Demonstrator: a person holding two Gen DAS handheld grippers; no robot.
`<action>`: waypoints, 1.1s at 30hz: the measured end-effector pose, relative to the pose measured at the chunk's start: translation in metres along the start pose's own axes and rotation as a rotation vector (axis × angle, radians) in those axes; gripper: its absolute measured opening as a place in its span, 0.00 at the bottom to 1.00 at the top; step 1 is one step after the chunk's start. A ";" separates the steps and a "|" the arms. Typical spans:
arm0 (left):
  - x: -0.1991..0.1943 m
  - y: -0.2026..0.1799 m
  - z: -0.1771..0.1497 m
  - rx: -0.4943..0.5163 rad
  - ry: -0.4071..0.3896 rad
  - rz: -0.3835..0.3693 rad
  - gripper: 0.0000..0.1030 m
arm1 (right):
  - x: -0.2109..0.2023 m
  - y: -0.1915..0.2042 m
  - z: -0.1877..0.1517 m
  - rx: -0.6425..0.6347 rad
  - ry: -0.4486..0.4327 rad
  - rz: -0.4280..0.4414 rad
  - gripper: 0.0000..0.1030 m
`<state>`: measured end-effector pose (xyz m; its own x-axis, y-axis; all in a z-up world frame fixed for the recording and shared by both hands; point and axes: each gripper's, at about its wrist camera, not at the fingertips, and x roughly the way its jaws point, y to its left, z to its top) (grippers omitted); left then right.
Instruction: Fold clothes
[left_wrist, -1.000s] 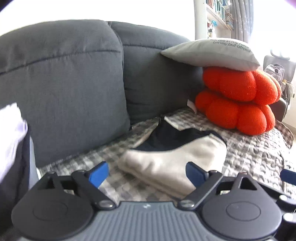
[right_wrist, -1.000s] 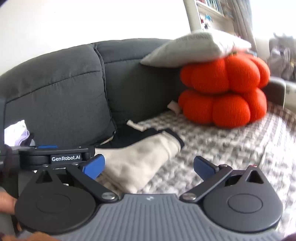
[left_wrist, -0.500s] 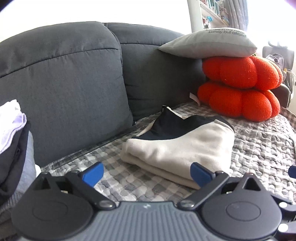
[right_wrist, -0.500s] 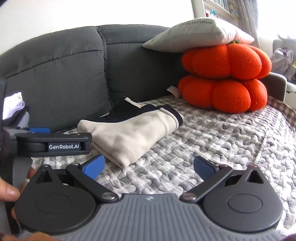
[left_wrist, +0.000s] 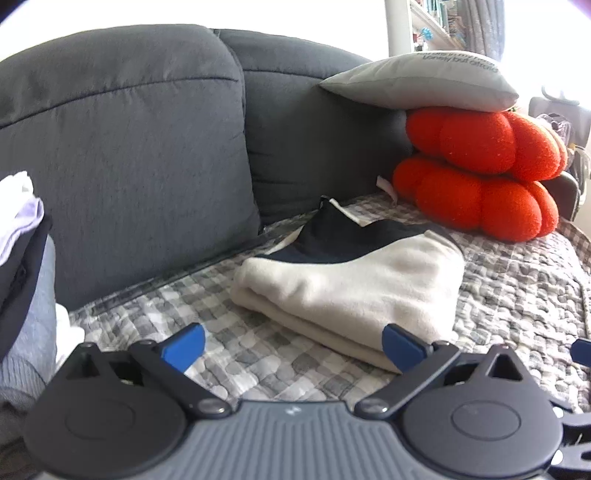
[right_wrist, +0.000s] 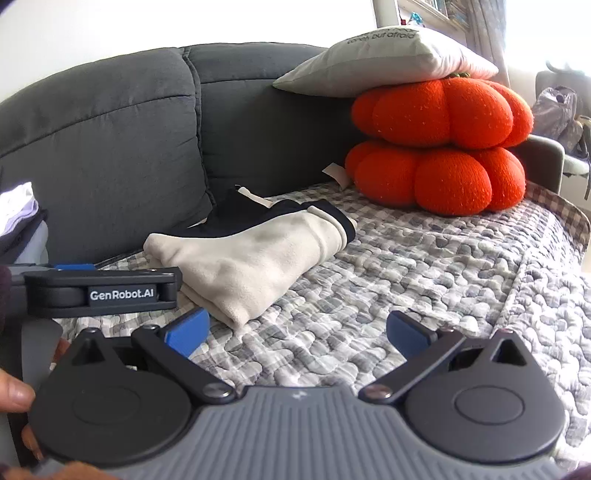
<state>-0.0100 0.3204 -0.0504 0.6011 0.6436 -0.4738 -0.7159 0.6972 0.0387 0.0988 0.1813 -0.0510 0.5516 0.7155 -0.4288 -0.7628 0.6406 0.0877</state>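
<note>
Left claw (left_wrist: 291, 345): jaws wide apart, nothing between them.
Right claw (right_wrist: 297, 330): jaws wide apart, empty.
Folded cream garment (left_wrist: 354, 288): on the checked quilt (left_wrist: 517, 295), just ahead of both claws.
Behind: grey sofa (left_wrist: 129, 147), orange cushions (left_wrist: 480, 170).

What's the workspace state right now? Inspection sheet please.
Surface: grey checked quilt over a dark grey sofa.
Job's things: cream and black garment, folded, lying flat on the quilt; clothes pile at the left edge.
Clutter: two stacked orange cushions with a grey pillow on top.
Grippers: left tool open, empty; right tool open, empty.
Cables: nothing seen.
Surroundings: bookshelf, bright window, chair with a bag.
</note>
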 end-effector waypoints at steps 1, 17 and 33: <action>0.001 0.000 -0.001 -0.003 0.005 0.004 0.99 | 0.000 0.000 0.000 -0.003 0.002 -0.002 1.00; 0.006 -0.007 -0.005 0.027 0.026 0.016 0.99 | 0.000 0.001 0.000 -0.005 0.003 -0.008 1.00; 0.011 -0.011 -0.009 0.043 0.041 0.044 1.00 | 0.000 0.000 0.000 -0.002 0.009 -0.011 1.00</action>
<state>0.0013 0.3169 -0.0636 0.5537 0.6611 -0.5063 -0.7249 0.6819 0.0976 0.0987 0.1814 -0.0511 0.5573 0.7056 -0.4377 -0.7572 0.6482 0.0808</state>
